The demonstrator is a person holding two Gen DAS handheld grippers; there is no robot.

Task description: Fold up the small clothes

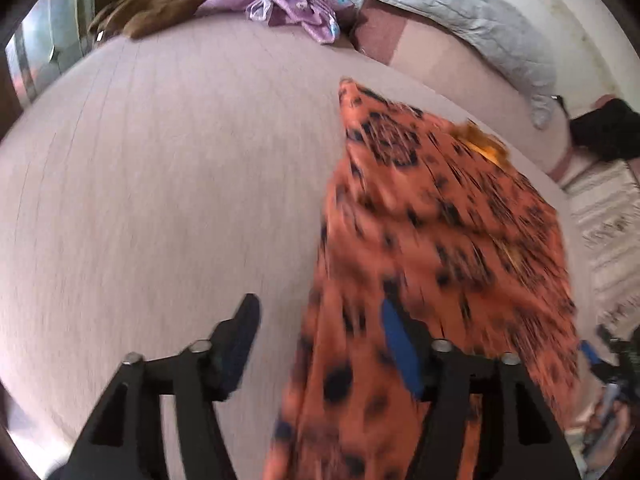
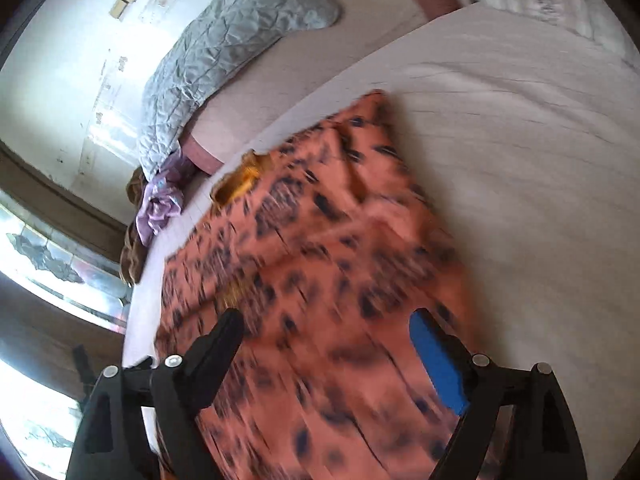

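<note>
An orange dress (image 1: 440, 220) with dark spots lay spread on the pale bed (image 1: 160, 200). The left tool (image 1: 320, 340) and the right tool (image 2: 328, 344) both stood with fingers wide apart above the cloth, gripping nothing.

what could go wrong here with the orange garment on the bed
The orange patterned garment lies between the open fingers of both the left gripper and the right gripper, so closing now may pinch several layers or bunch it. Both views are motion-blurred, so a hasty grasp could miss the edge. The garment already looks rumpled on the bed sheet, so dragging may worsen creases.
</note>
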